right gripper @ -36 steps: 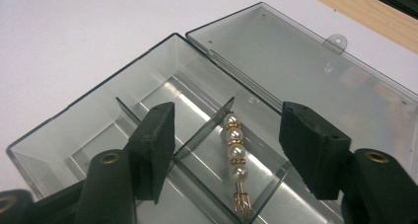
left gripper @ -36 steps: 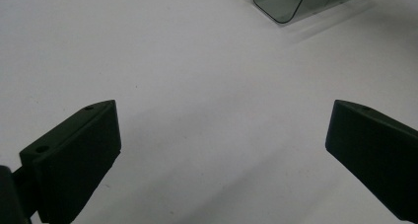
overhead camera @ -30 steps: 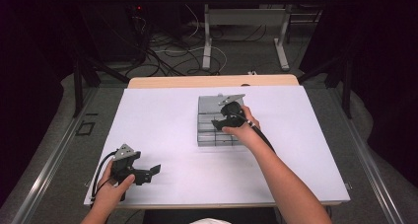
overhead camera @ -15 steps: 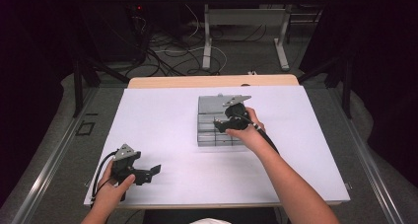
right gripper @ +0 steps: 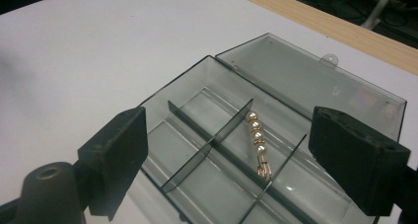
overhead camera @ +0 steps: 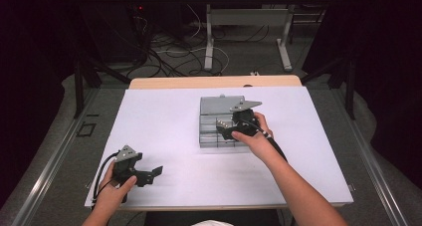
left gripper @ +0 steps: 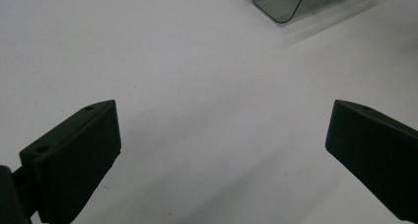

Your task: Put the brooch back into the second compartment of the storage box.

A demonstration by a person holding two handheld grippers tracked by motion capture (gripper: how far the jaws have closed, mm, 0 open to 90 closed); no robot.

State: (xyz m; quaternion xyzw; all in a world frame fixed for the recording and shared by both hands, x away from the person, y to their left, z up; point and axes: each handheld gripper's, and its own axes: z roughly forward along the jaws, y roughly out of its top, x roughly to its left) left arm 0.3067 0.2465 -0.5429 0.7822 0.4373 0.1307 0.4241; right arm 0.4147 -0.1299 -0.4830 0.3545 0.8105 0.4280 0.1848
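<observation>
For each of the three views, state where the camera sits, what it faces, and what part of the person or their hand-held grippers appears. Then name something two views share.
High view: above the person's side, facing forward and down on the white table; both forearms, left hand-held gripper, right hand-held gripper.
Left gripper view: on the left hand-held gripper, facing bare tabletop; its open jaws.
Right gripper view: on the right hand-held gripper, facing the open clear compartment box with a pearl bracelet; its open jaws.
Shared: the box, in all three.

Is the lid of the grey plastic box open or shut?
Open. The lid lies folded back flat on the table behind the box, so the dividers and the pearl piece inside are uncovered.
</observation>
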